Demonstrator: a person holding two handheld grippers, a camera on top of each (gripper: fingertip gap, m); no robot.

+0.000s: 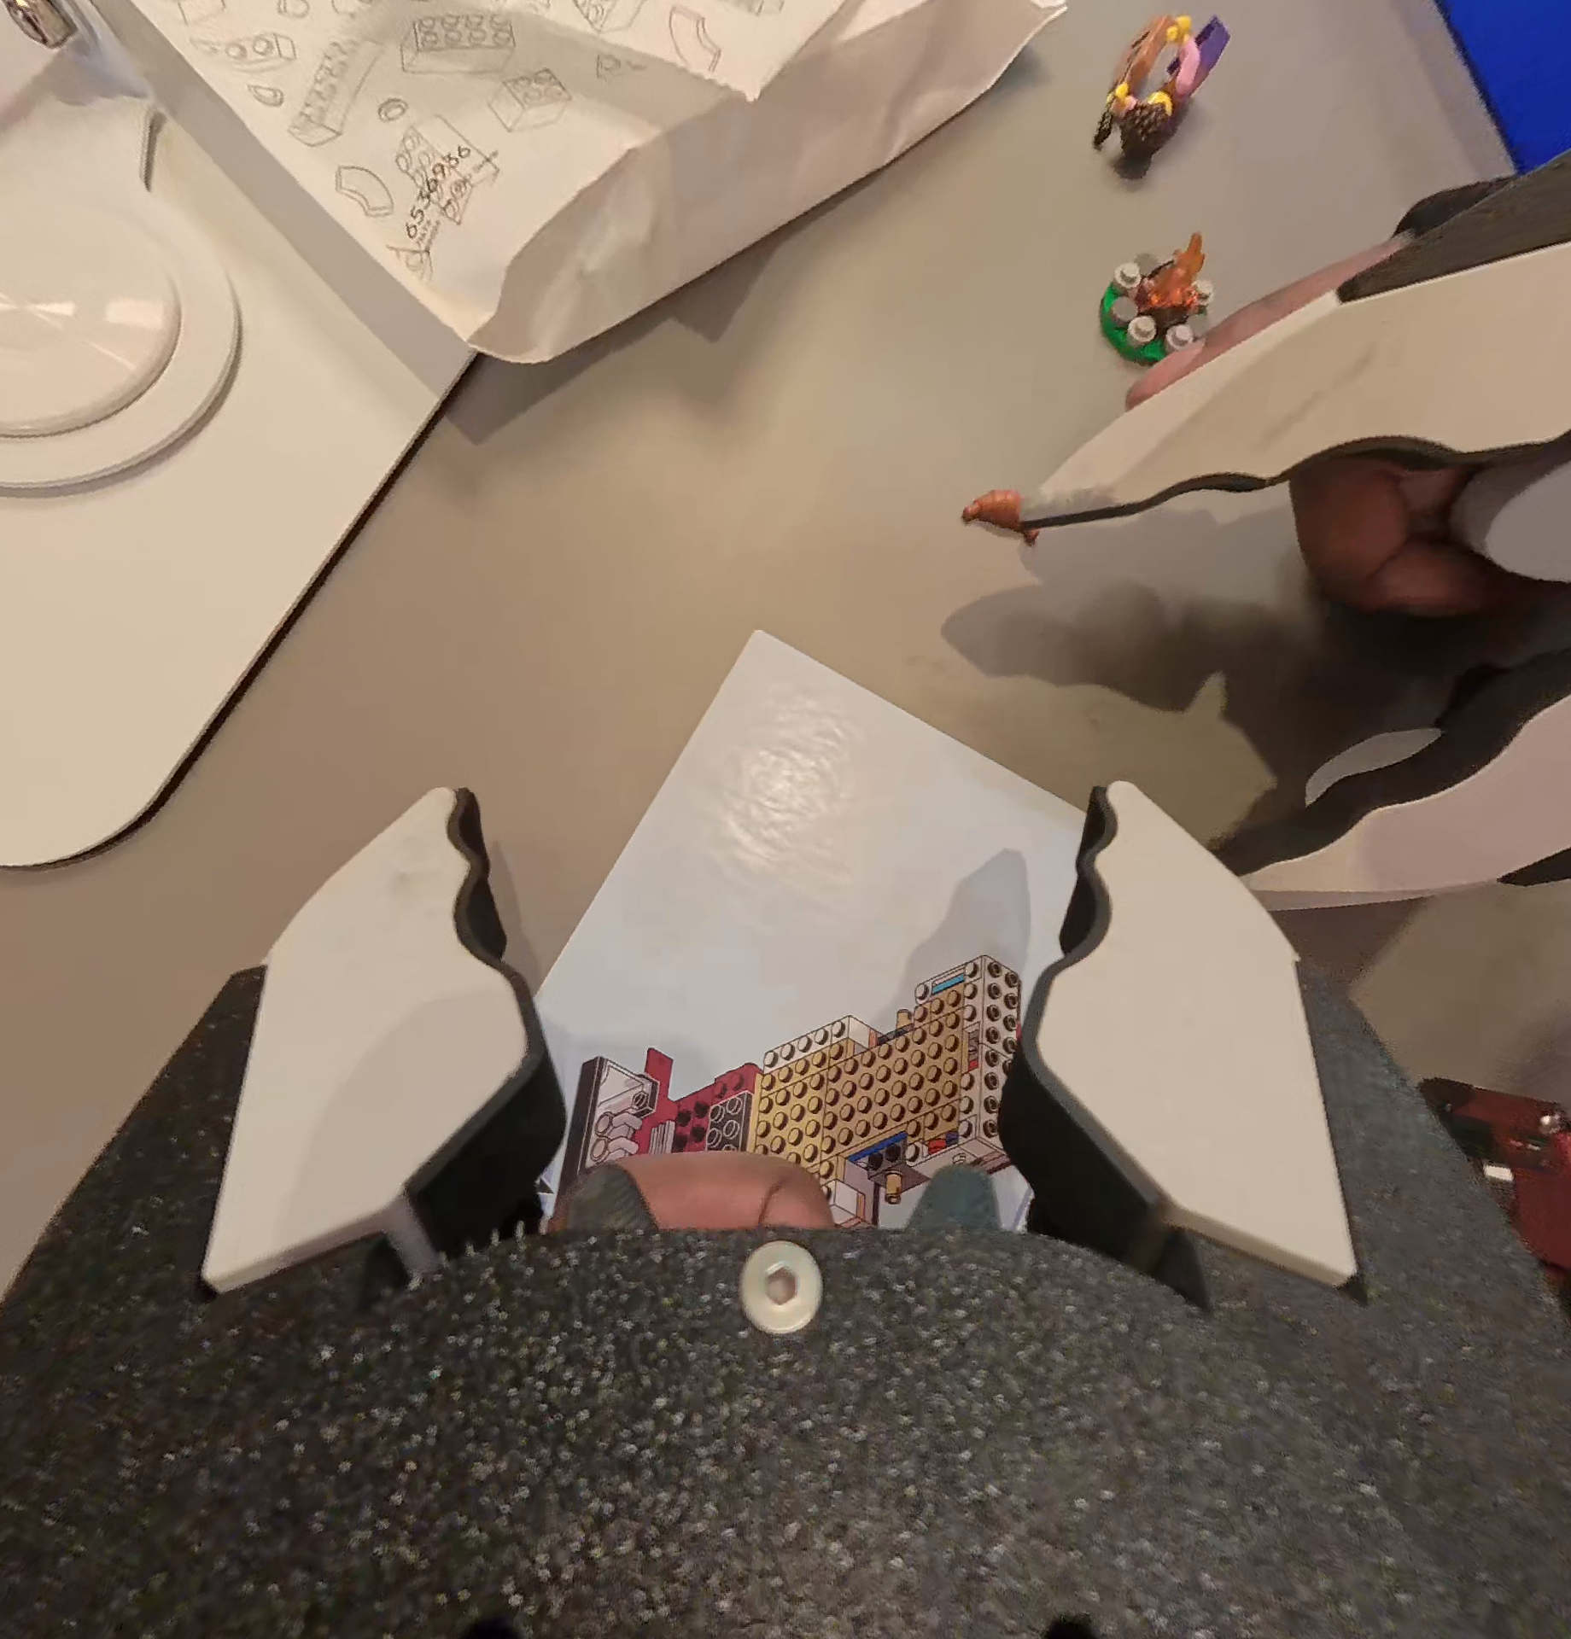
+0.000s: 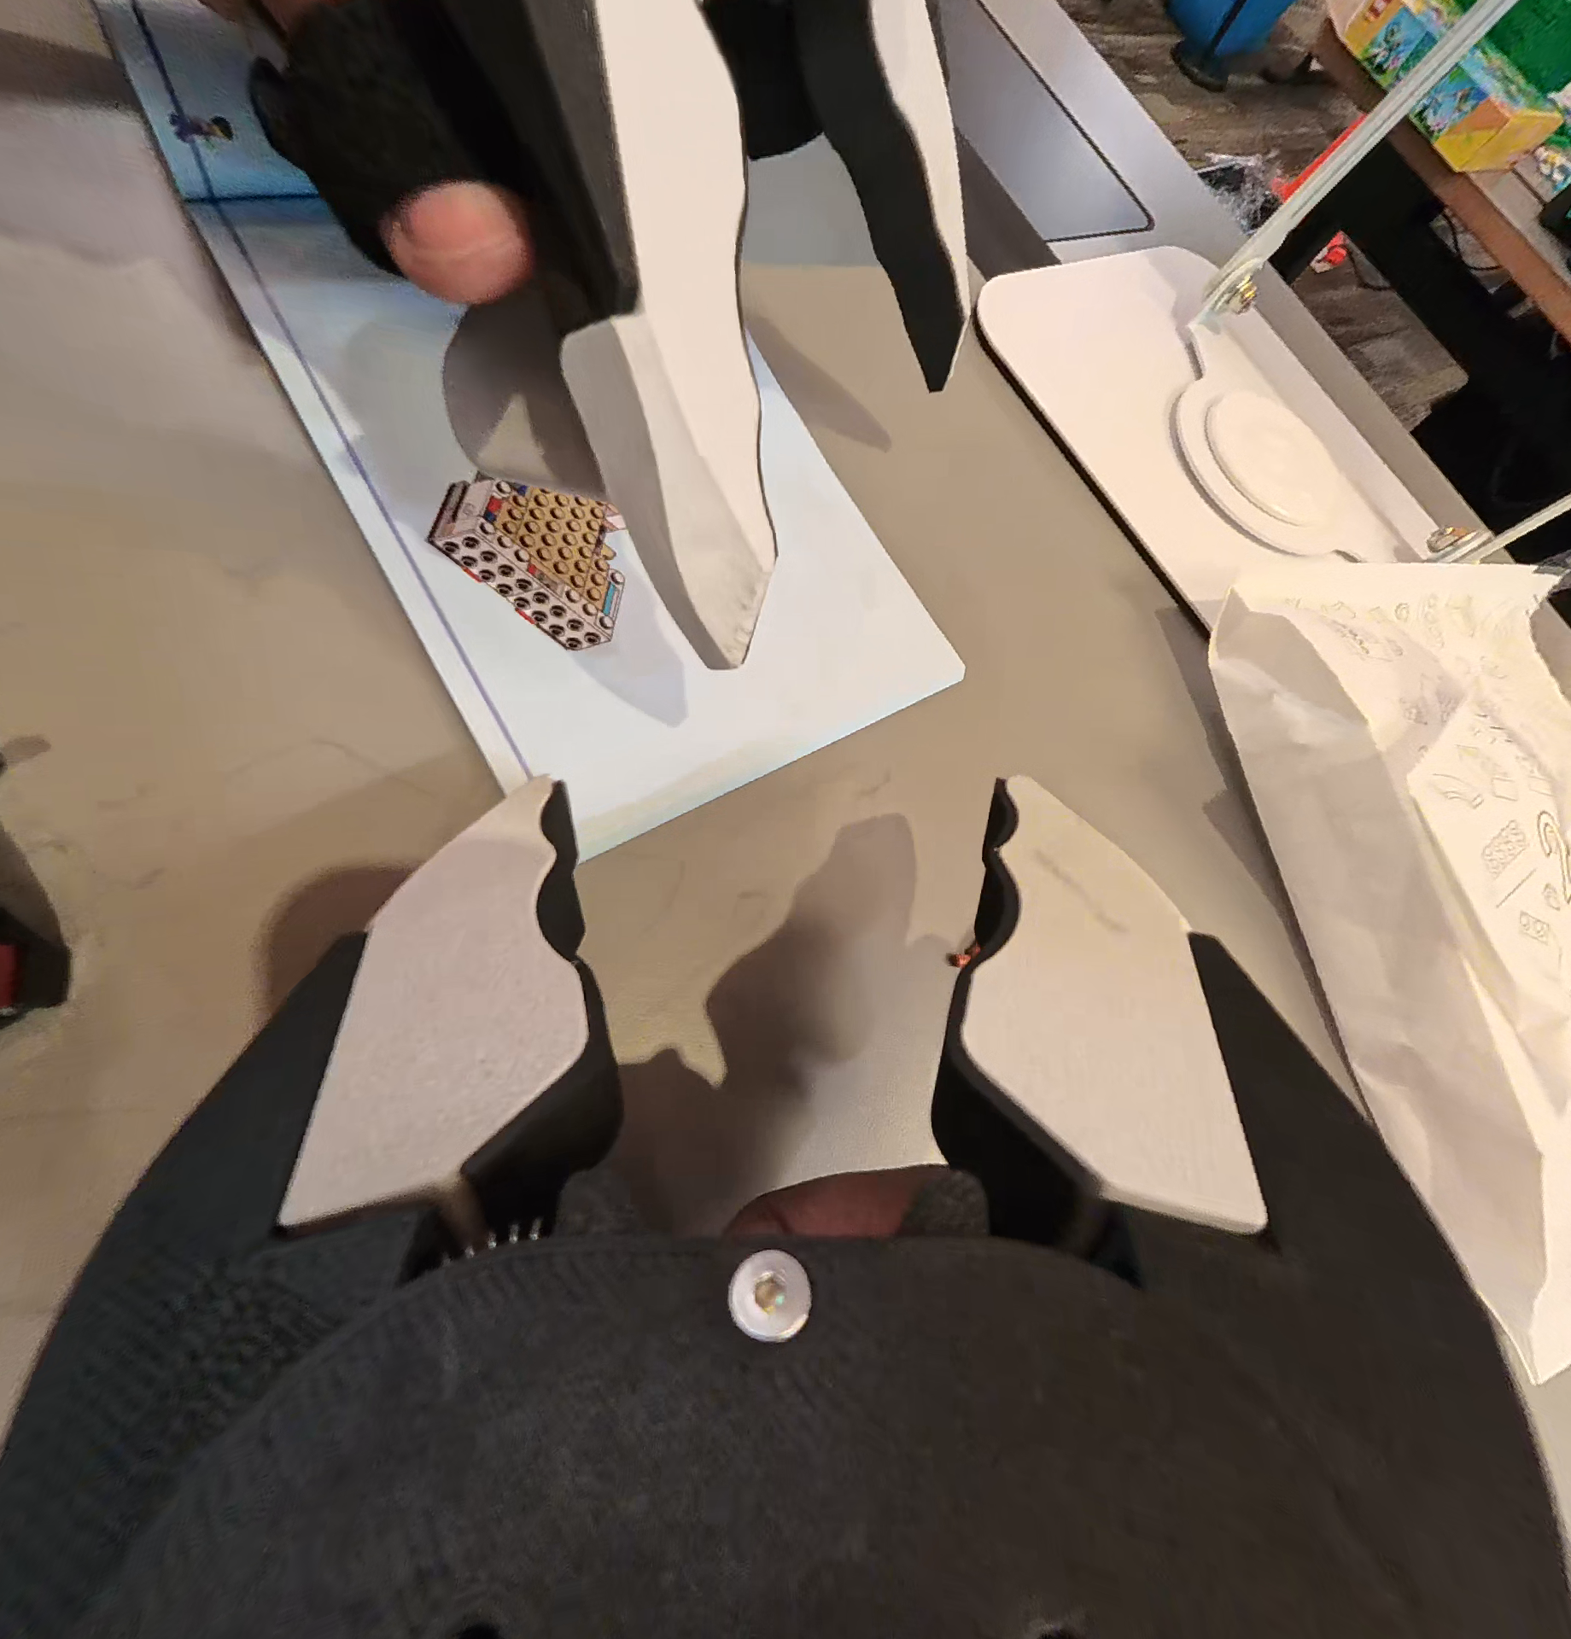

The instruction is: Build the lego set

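Overhead, the left gripper hangs with jaws wide and bare above 1 glossy white instruction booklet with a printed brick-model drawing. Nearby, the right gripper is also wide and bare; 1 small orange-brown toy piece lies at one fingertip. 1 white paper bag carries brick sketches and handwritten digits; 2 small brick builds stand on the grey table.

Warm, moderately bright indoor light falls from overhead in both views. A glare patch shines on the glossy booklet at 12 o'clock from the left hand-held gripper. Soft-edged shadows of the fingers spread across the table, darkest toward 3 o'clock in the left wrist view. Wide-angle bending curves the edges; the near housings and the hand at 11 o'clock look blurred
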